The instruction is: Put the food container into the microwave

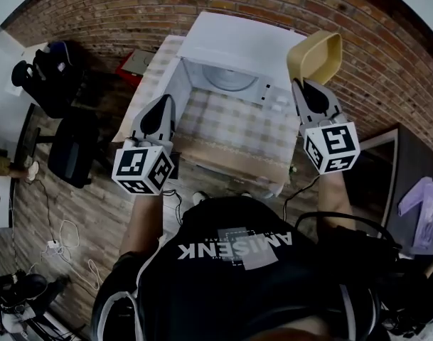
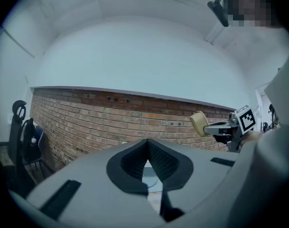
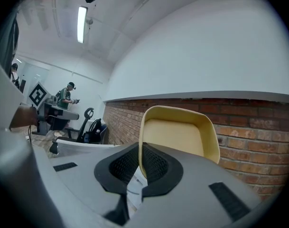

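The yellow food container [image 1: 314, 57] is held up in the air to the right of the white microwave [image 1: 234, 55], tipped on its side with its hollow facing out. My right gripper [image 1: 310, 85] is shut on the container's rim, and the container [image 3: 177, 134] fills the middle of the right gripper view. The microwave's door [image 1: 175, 89] stands open at its left side, showing the glass turntable [image 1: 230, 79] inside. My left gripper [image 1: 158, 114] is shut with nothing between its fingers [image 2: 153, 160], next to the open door. From the left gripper view the container [image 2: 199, 123] shows far right.
The microwave stands on a table with a checked cloth [image 1: 230, 123] against a brick wall [image 1: 124, 9]. A black chair [image 1: 72, 151] and a dark bag [image 1: 49, 77] stand to the left. Cables [image 1: 60, 240] lie on the wooden floor.
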The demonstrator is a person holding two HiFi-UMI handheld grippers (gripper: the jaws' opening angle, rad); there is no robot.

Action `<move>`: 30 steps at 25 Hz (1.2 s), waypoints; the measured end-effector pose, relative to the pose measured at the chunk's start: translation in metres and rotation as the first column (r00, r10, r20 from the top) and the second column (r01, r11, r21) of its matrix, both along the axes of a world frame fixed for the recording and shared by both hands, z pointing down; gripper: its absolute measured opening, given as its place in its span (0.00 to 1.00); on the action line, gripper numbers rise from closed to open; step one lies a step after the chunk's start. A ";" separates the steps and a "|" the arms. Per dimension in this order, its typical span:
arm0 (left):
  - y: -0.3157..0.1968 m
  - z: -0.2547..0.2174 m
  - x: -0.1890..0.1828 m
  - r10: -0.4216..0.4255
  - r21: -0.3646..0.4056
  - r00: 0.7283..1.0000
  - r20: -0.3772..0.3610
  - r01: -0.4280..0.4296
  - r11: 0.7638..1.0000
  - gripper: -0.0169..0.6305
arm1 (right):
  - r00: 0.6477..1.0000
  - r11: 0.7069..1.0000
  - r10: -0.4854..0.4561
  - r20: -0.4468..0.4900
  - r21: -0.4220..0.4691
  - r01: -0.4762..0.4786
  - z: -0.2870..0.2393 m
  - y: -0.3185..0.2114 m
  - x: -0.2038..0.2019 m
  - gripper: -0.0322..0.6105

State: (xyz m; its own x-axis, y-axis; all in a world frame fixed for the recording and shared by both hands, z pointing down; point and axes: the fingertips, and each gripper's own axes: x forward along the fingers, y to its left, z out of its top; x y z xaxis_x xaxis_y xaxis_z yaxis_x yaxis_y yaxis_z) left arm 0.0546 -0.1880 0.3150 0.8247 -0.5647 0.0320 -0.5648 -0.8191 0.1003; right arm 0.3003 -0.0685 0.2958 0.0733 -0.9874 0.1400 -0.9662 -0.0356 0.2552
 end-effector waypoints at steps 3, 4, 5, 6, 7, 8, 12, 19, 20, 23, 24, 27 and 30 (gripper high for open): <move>-0.008 0.007 -0.009 0.009 -0.012 1.000 0.000 -0.009 1.000 0.05 | 0.999 0.999 -0.037 -0.014 -0.023 0.037 0.007 -0.019 -0.020 0.12; -0.011 0.008 -0.013 0.010 -0.016 1.000 0.000 -0.010 1.000 0.05 | 0.999 0.998 -0.050 -0.017 -0.029 0.050 0.009 -0.024 -0.026 0.12; -0.014 0.010 -0.016 0.011 -0.020 1.000 0.000 -0.011 1.000 0.05 | 0.998 0.997 -0.063 -0.020 -0.034 0.063 0.011 -0.029 -0.033 0.12; -0.016 0.012 -0.020 0.014 -0.025 1.000 0.001 -0.014 1.000 0.05 | 0.997 0.996 -0.077 -0.022 -0.041 0.076 0.013 -0.034 -0.039 0.12; -0.018 0.015 -0.023 0.019 -0.030 1.000 0.003 -0.018 0.999 0.05 | 0.995 0.995 -0.092 -0.027 -0.050 0.091 0.017 -0.039 -0.046 0.12; -0.019 0.017 -0.026 0.023 -0.034 1.000 0.005 -0.023 0.999 0.05 | 0.993 0.992 -0.109 -0.034 -0.061 0.107 0.020 -0.044 -0.053 0.12; -0.026 0.028 -0.036 0.040 -0.058 0.999 0.011 -0.040 0.998 0.05 | 0.983 0.980 -0.176 -0.058 -0.109 0.169 0.035 -0.063 -0.081 0.12; -0.026 0.057 -0.047 0.120 -0.102 0.992 0.035 -0.116 0.988 0.05 | 0.961 0.947 -0.270 -0.058 -0.196 0.254 0.069 -0.089 -0.136 0.12; -0.026 0.060 -0.049 0.133 -0.102 0.990 0.036 -0.128 0.986 0.05 | 0.958 0.942 -0.282 -0.060 -0.208 0.264 0.074 -0.091 -0.144 0.12; -0.029 0.067 -0.056 0.158 -0.111 0.987 0.024 -0.155 0.982 0.05 | 0.944 0.921 -0.320 -0.078 -0.260 0.291 0.093 -0.095 -0.164 0.12; -0.030 0.070 -0.058 0.164 -0.114 0.986 0.025 -0.160 0.981 0.05 | 0.940 0.912 -0.333 -0.078 -0.281 0.300 0.099 -0.095 -0.169 0.12; -0.037 0.081 -0.062 0.160 -0.114 0.986 0.045 -0.154 0.981 0.05 | 0.931 0.891 -0.360 -0.051 -0.313 0.328 0.113 -0.097 -0.179 0.12; -0.043 0.090 -0.065 0.118 -0.125 0.992 0.051 -0.111 0.986 0.05 | 0.917 0.870 -0.396 -0.040 -0.335 0.361 0.126 -0.099 -0.182 0.12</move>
